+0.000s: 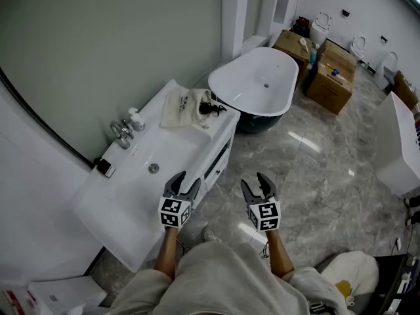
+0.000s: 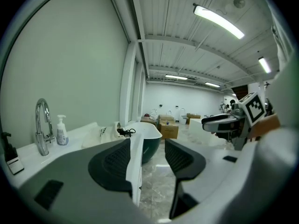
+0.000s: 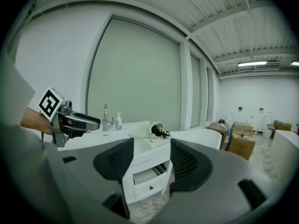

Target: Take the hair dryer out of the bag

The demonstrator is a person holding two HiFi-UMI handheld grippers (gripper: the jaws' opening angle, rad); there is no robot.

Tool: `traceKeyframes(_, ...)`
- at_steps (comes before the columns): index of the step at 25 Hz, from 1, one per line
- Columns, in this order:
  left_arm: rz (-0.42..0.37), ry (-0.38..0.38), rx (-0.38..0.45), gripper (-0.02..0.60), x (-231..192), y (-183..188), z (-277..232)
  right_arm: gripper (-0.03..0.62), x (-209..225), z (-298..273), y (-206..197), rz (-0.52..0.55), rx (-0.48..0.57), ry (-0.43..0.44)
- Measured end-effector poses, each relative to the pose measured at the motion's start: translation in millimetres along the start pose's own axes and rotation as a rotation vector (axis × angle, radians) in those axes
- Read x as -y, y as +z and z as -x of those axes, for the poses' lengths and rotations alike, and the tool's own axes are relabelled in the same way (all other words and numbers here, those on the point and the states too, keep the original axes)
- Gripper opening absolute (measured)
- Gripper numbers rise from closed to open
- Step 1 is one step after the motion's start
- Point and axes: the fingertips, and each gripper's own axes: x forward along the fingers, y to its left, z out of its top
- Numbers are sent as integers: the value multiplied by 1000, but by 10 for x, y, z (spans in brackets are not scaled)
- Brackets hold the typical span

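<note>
Left gripper [image 1: 186, 181], right gripper [image 1: 256, 181]: jaws apart, empty. Bag [image 1: 178, 107] well ahead of jaws, at table [image 1: 108, 205] edge; yanking hair dryer [image 1: 209, 108] may drag bag off.

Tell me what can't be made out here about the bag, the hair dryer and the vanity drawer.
- Hair dryer: in the head view only a dark part and some cord show at the mouth of the bag, which hides the rest.
- Print on the bag: too small to read in every view.
- Drawer contents: in the right gripper view it is open a crack, and its front hides the inside.
</note>
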Motion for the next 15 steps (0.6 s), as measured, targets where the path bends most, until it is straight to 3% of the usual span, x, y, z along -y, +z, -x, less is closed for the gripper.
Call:
traceKeyframes(6,-11,-29,2,209,-408,190,-459,227,182,-495,153,-1,0,-43)
traceKeyframes(15,-18,-53,-30,209,-768,177,-842,227,246,-935,131,-22,-25,-60)
